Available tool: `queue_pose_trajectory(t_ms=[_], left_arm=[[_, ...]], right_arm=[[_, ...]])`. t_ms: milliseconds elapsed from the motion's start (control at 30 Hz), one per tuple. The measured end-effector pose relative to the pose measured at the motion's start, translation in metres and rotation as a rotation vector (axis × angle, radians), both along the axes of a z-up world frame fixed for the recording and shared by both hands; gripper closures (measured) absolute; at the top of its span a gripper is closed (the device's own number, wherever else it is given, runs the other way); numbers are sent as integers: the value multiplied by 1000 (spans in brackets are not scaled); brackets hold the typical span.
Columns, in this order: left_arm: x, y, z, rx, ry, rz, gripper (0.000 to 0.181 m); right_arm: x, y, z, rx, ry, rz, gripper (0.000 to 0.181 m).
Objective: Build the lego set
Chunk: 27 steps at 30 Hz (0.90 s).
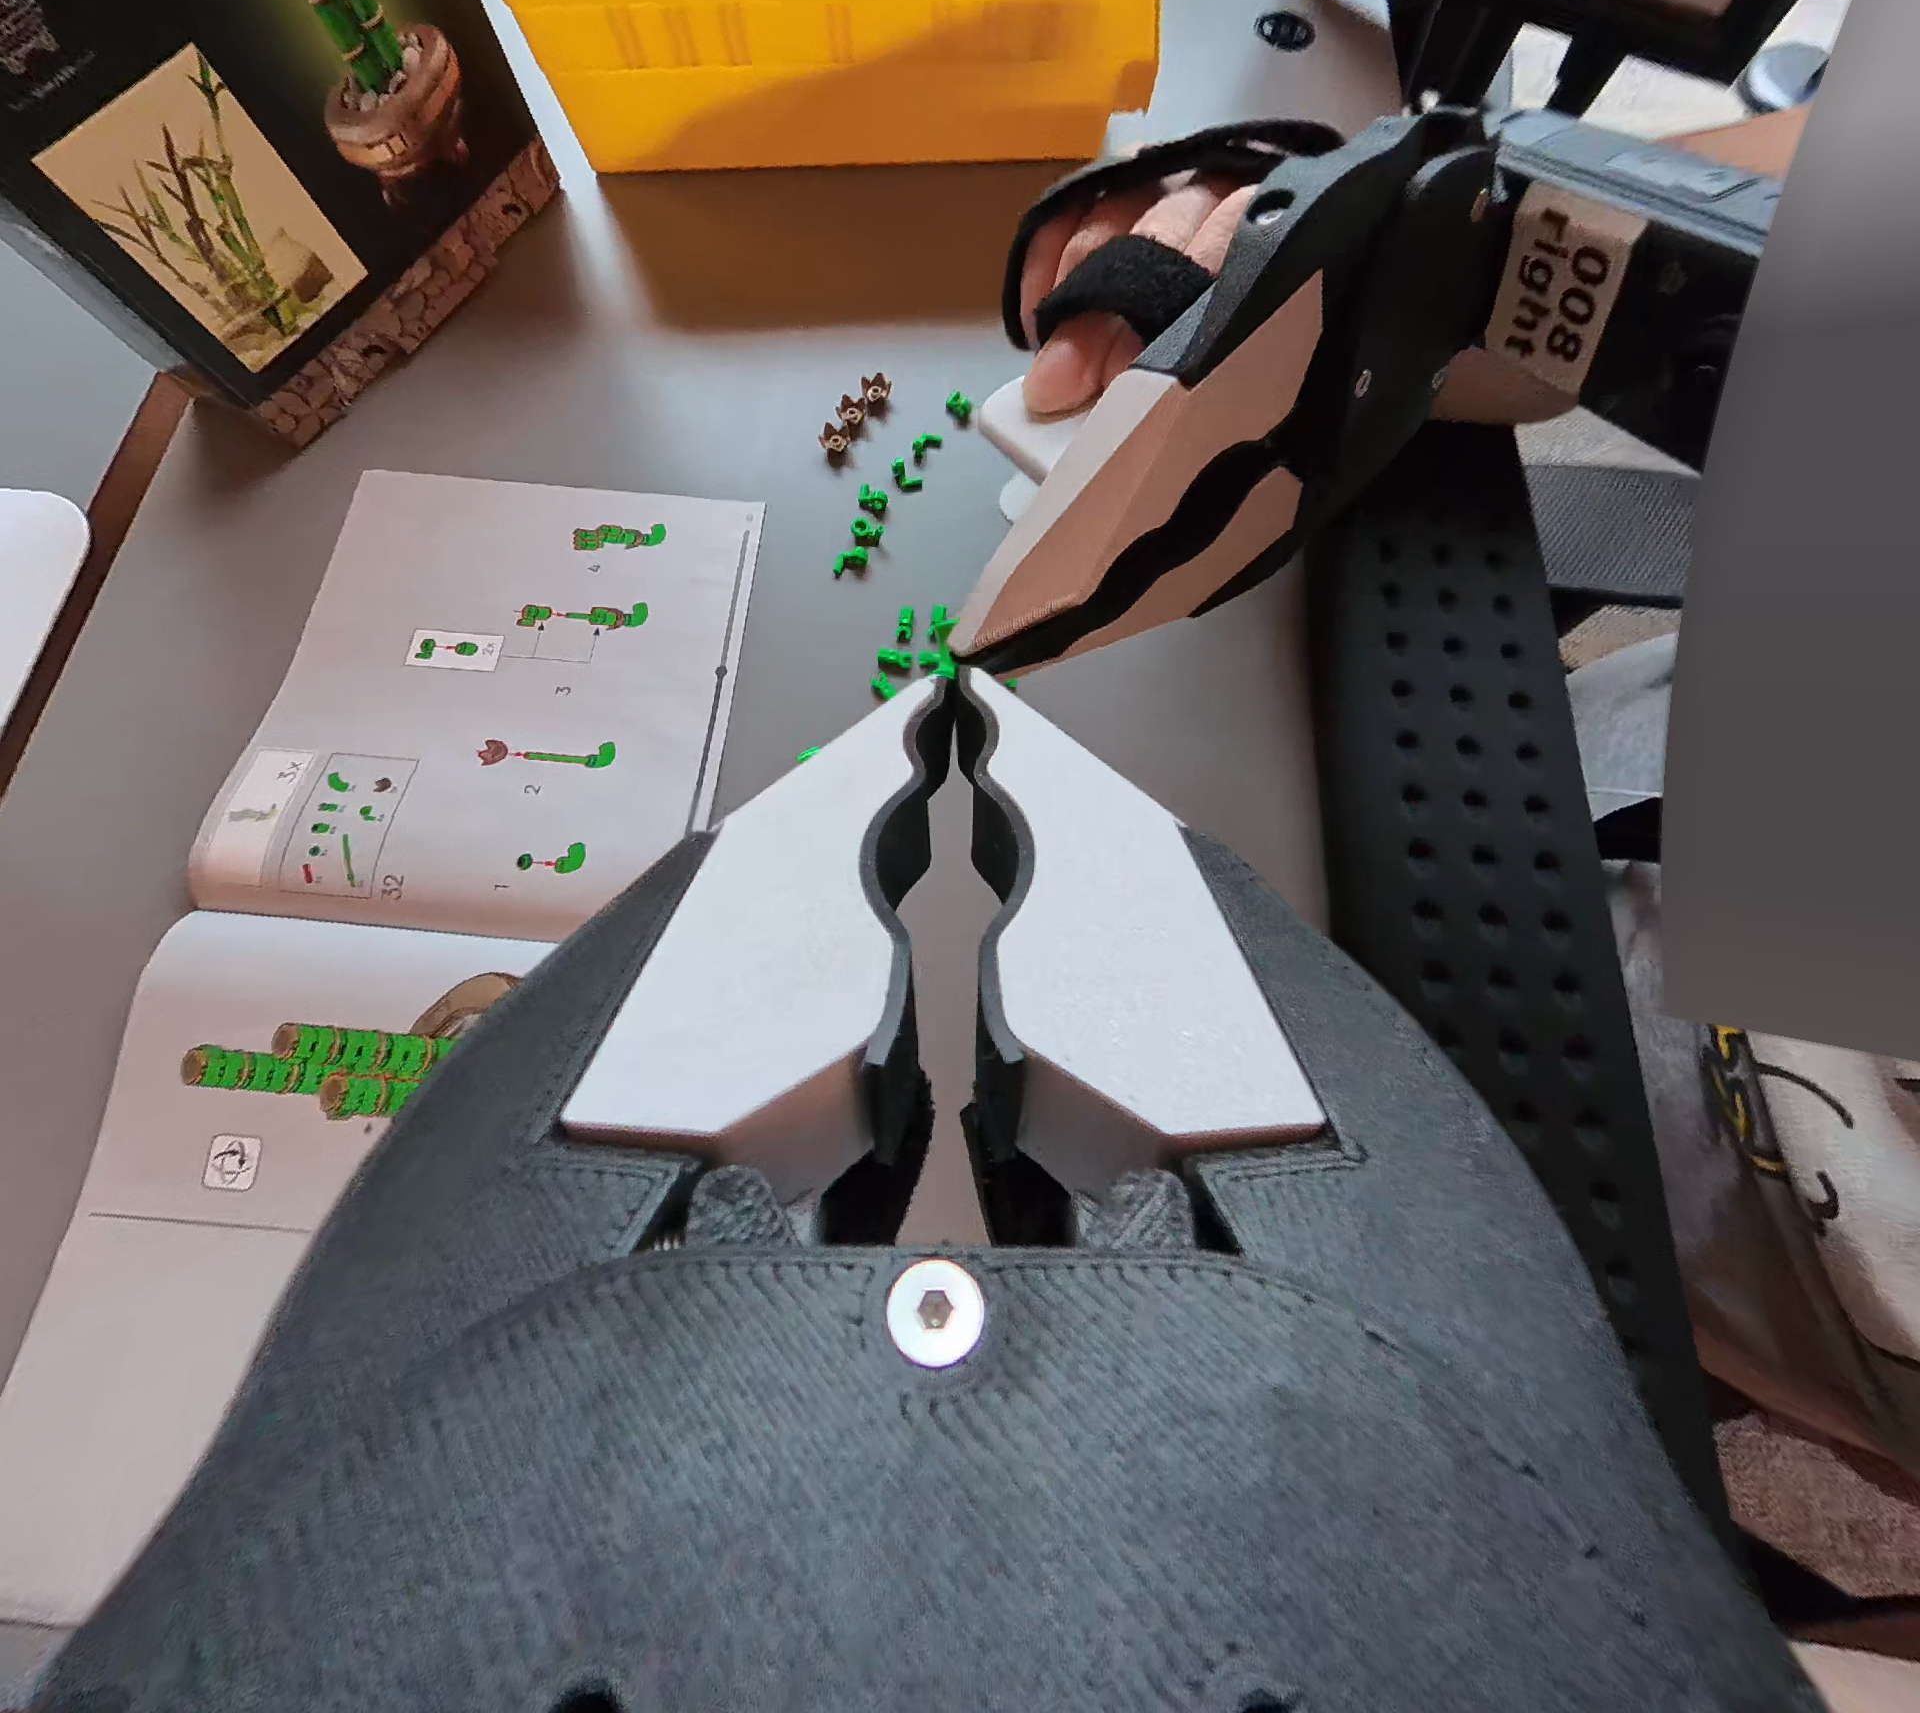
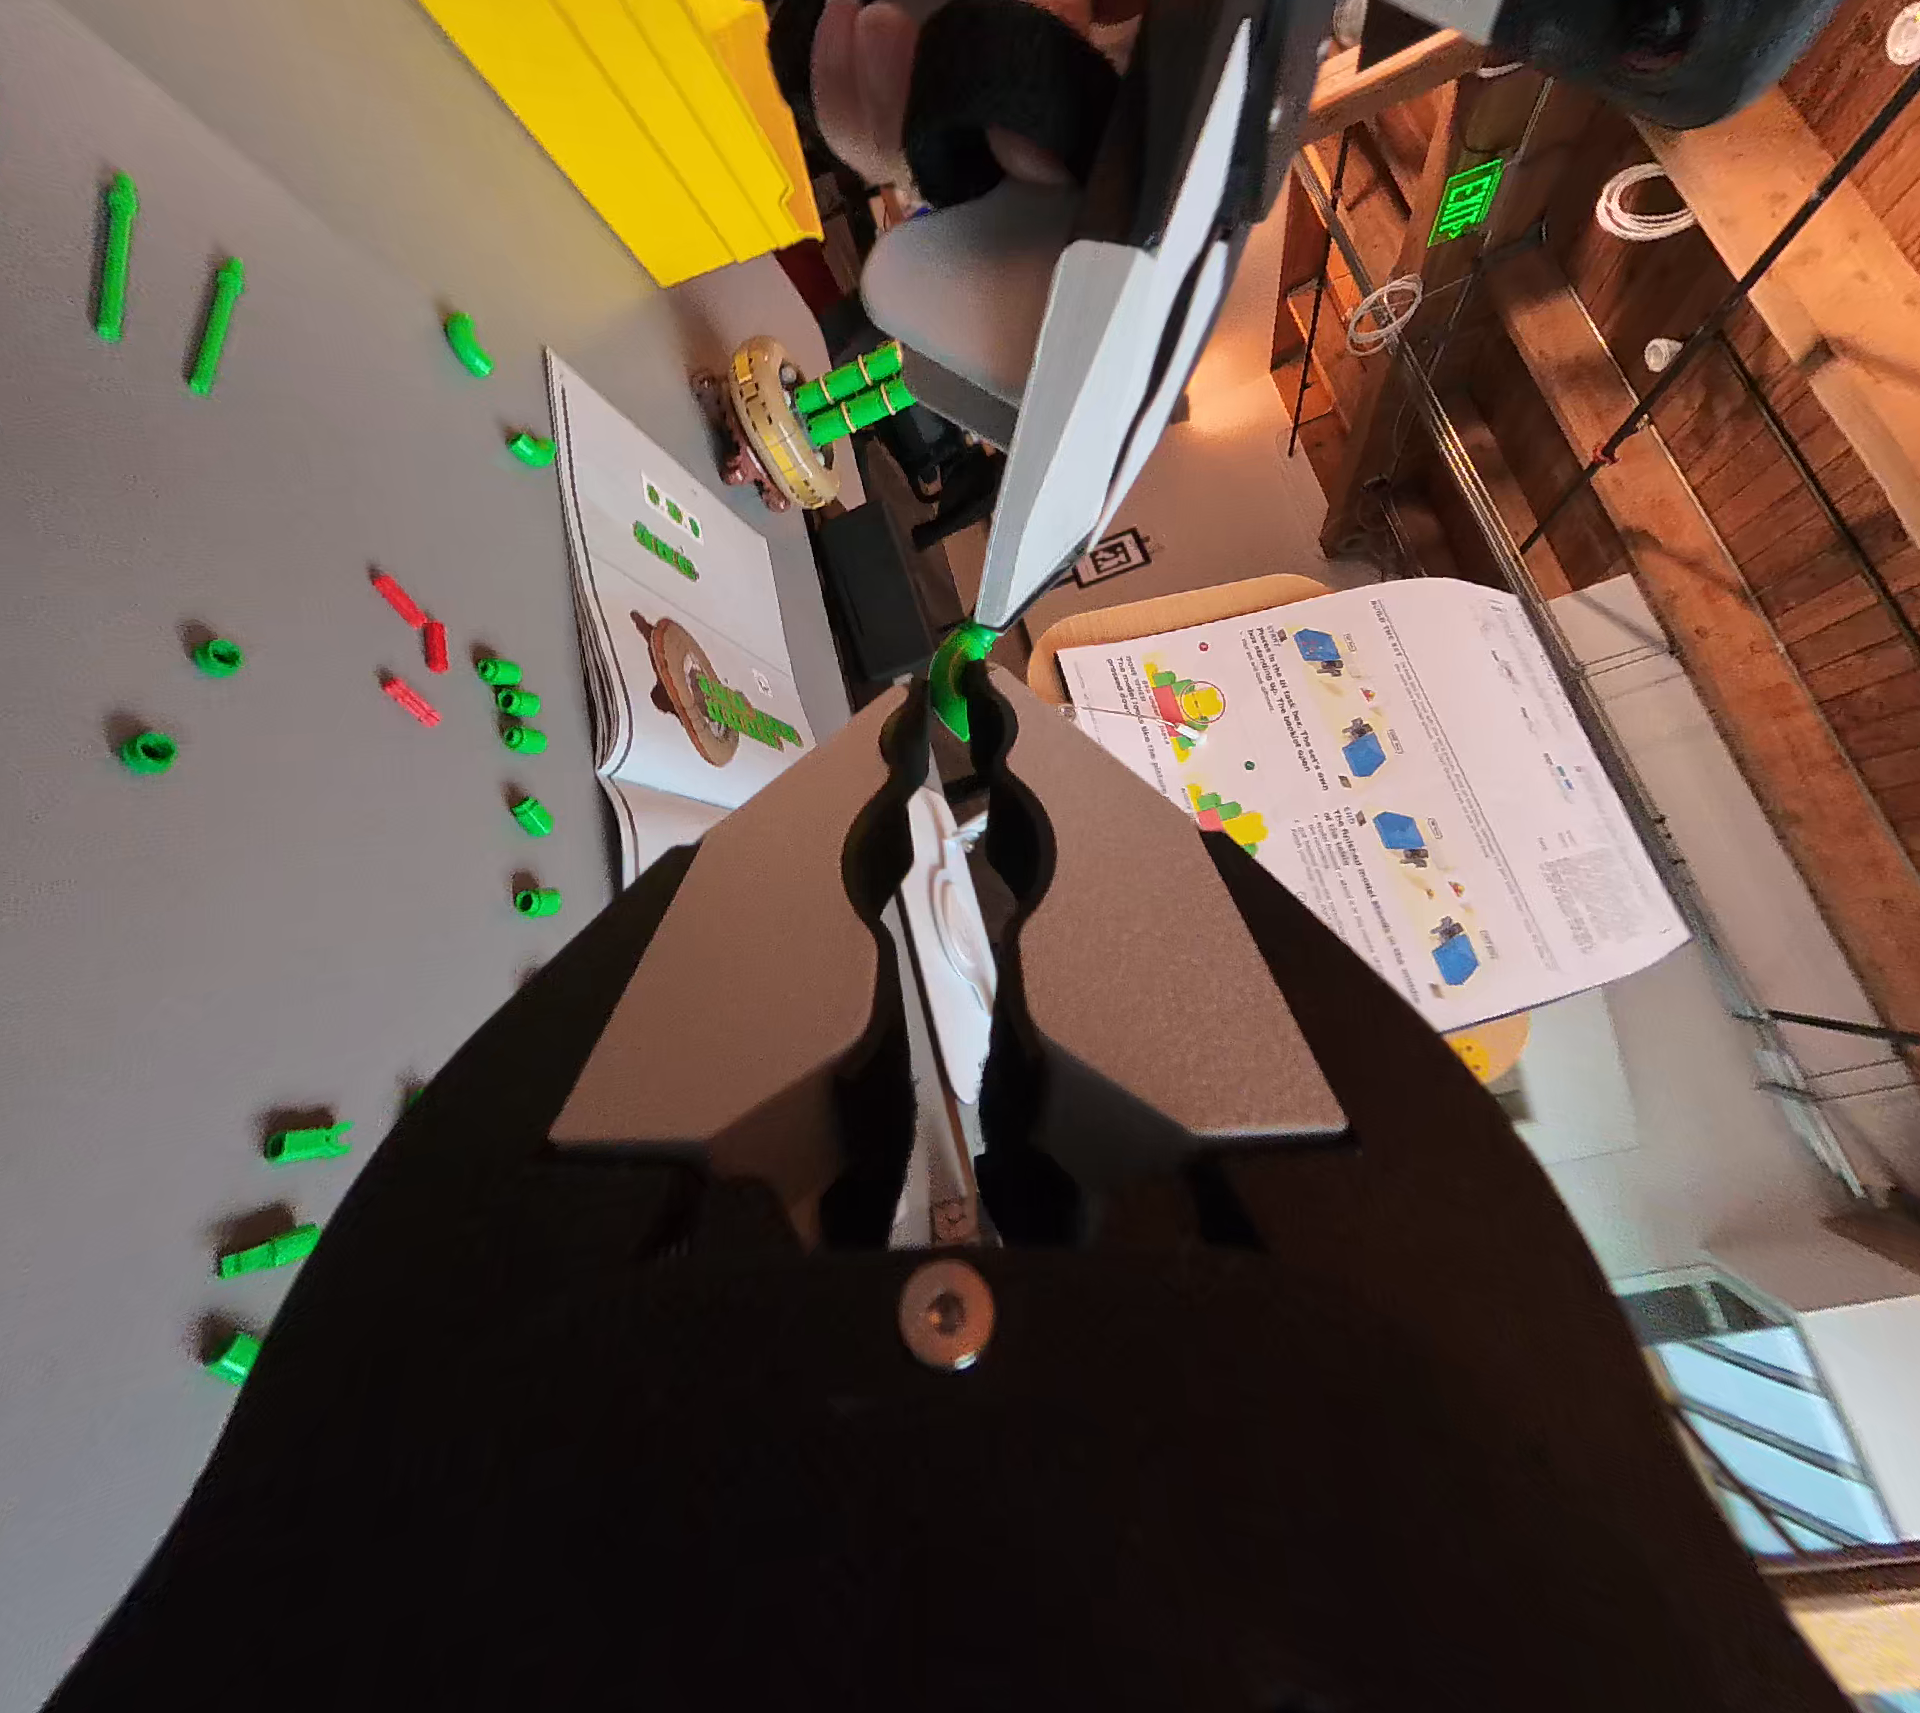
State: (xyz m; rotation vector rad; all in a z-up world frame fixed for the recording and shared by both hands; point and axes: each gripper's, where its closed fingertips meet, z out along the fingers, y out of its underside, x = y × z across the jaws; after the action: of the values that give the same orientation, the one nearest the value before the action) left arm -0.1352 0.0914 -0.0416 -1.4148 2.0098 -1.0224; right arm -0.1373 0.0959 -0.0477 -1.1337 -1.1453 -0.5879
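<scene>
Grey bench (image 1: 644,292) carries everything, seen from two hand-held grippers meeting tip to tip above it. A yellow bin (image 1: 821,32) stands toward the far edge, with white paper inside. Beside it, at the far left corner in the left wrist view, leans the dark set box (image 1: 208,105) picturing a bamboo plant. An open instruction booklet (image 1: 499,728) lies flat near the left edge.

The left gripper (image 1: 954,689) has pale fingers pressed nearly together, pinching something small and green at their very tips; in its own view the piece is mostly hidden. The right gripper (image 2: 948,695) has tan fingers with black pads, closed on a curved green piece (image 2: 954,687) (a short bent tube). In the right wrist view, the left gripper's tips (image 2: 992,619) come down from above and touch the upper end of that same curved piece, so both tools hold it between them, raised off the bench. A person's hand (image 1: 1101,292), strapped with black bands, grips the right tool.

A partly built model (image 2: 800,427), a tan ring on a brown base with green stalks, stands past the booklet's far end.

Loose pieces lie scattered on the bench below the tips: many small green pieces (image 2: 520,707), two long green rods (image 2: 114,255), three red pins (image 2: 410,635), and three small brown flower-like pieces (image 1: 854,416).
</scene>
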Motion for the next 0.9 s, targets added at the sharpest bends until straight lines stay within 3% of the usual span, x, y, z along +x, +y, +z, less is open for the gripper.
queue_pose_trajectory(t_ms=[200,900], left_arm=[[3,0,6,-89,-16,9,181],[-7,-9,1,-236,56,-61,181]], right_arm=[[2,-2,6,-6,76,29,176],[-9,-9,0,113,-113,60,176]])
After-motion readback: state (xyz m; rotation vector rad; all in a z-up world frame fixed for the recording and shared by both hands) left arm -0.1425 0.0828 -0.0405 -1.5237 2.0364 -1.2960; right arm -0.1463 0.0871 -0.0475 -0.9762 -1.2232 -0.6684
